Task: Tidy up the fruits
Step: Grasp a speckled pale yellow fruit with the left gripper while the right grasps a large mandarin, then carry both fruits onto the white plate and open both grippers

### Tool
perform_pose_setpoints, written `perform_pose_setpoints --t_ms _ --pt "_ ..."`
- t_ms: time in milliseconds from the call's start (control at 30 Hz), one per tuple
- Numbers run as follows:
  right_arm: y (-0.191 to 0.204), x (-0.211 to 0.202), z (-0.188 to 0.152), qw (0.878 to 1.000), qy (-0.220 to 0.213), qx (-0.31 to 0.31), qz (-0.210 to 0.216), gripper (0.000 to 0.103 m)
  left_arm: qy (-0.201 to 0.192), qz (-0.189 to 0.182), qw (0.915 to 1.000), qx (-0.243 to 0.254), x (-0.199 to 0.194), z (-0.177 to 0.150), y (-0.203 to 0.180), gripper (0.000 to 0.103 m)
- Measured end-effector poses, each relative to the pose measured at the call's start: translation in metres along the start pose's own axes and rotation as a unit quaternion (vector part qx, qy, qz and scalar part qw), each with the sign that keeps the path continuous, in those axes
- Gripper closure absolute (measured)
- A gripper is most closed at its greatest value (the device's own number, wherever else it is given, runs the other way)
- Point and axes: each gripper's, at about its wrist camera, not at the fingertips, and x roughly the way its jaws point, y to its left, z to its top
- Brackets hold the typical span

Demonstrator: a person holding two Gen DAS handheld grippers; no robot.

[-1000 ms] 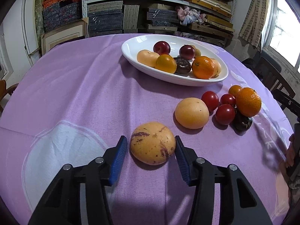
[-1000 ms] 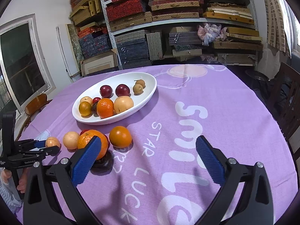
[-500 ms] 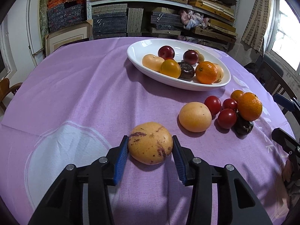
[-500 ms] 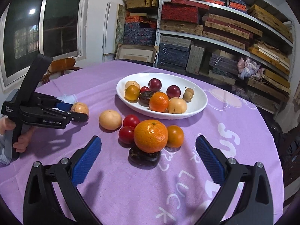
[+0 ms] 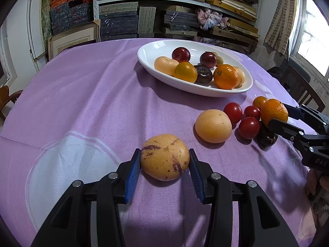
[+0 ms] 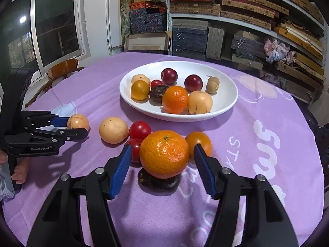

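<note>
- Inside white bowl [image 6: 226, 107]: approx. nine fruits sitting already.
- On tabletop [image 5: 92, 103]: seven fruits waiting.
- Left gripper [image 5: 164, 169] is clamping speckled fruit [image 5: 165, 156].
- Right gripper [image 6: 162, 162] is closing round mandarin [image 6: 164, 154], pads not touching yet.

A matt woven purple tablecloth [image 5: 86, 103] with printed white letters covers the table. The oval bowl [image 6: 226, 105] is glossy white ceramic. The tangerine [image 6: 164, 153] has dimpled, slightly shiny peel; the tomatoes [image 5: 248, 127] are smooth and glossy. The yellow fruit [image 5: 165, 157] looks smooth and dull, streaked with purple. The left gripper [image 5: 164, 170] and right gripper [image 6: 162, 164] are matt black plastic with ribbed blue rubbery pads [image 6: 121, 170] and bright metal screws. A chair [image 6: 61, 72] is polished wood.
</note>
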Motion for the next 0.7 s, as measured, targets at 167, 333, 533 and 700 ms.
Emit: perform_pose_setpoints --t_ms 167,333,533,700 --pt "-0.01 0.005 0.0 1.0 0.008 0.023 0.012 0.055 0.002 0.003 1.0 0.002 0.001 0.0 -0.002 0.057" --pt "-0.018 -0.003 -0.001 0.999 -0.008 0.043 0.02 0.055 -0.012 0.015 0.9998 -0.002 -0.005 0.004 -0.003 0.057" --pt "-0.035 -0.017 0.028 0.998 -0.022 0.058 0.011 0.055 -0.043 0.025 0.9987 0.012 -0.012 0.058 -0.006 0.057" --pt "-0.046 0.009 0.078 0.998 -0.014 0.055 -0.013 0.055 -0.04 0.028 0.9988 -0.001 0.015 0.123 -0.007 0.057"
